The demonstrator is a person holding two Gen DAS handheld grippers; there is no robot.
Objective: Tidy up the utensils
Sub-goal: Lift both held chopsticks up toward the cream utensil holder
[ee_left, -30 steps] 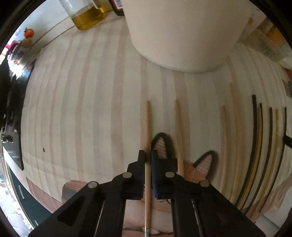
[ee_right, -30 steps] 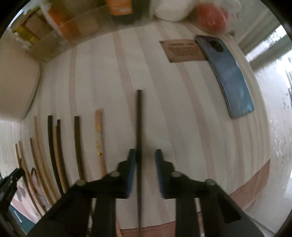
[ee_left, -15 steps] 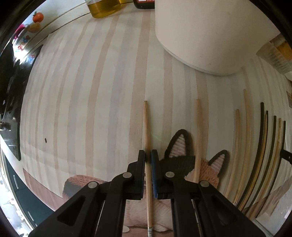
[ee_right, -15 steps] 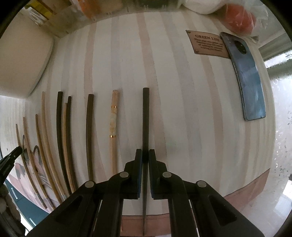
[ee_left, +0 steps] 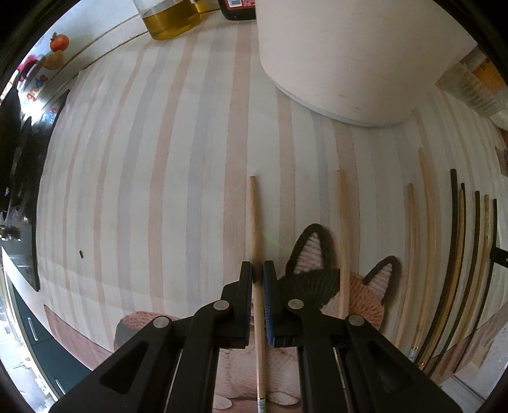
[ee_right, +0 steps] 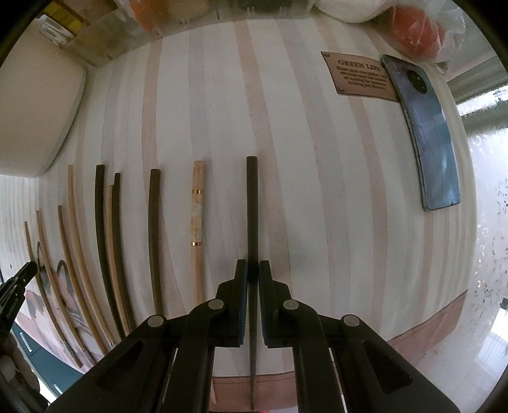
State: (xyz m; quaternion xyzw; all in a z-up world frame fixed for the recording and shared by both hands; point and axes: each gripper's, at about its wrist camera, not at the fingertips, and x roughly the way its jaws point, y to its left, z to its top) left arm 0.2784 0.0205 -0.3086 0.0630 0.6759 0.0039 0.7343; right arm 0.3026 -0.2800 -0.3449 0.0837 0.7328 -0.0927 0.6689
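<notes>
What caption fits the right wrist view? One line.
Right gripper shut on a dark chopstick, beside a row of chopsticks on a striped mat.

Striped pale cloth (ee_left: 190,159) of cream, pink and grey bands: landmark surface. Large white cylindrical container (ee_left: 349,57) stands on cloth at far edge. Clear glass jar of yellow oil (ee_left: 168,16) behind cloth, just left of container; dark bottle (ee_left: 236,8) between them. Knitted pink-and-black cat-eared piece (ee_left: 314,270) at cloth's near edge. Brown rectangular plaque lettered "GREEN LIFE" (ee_right: 358,76) on cloth's far right; blue smartphone (ee_right: 425,133) lies face down beside plaque.
</notes>
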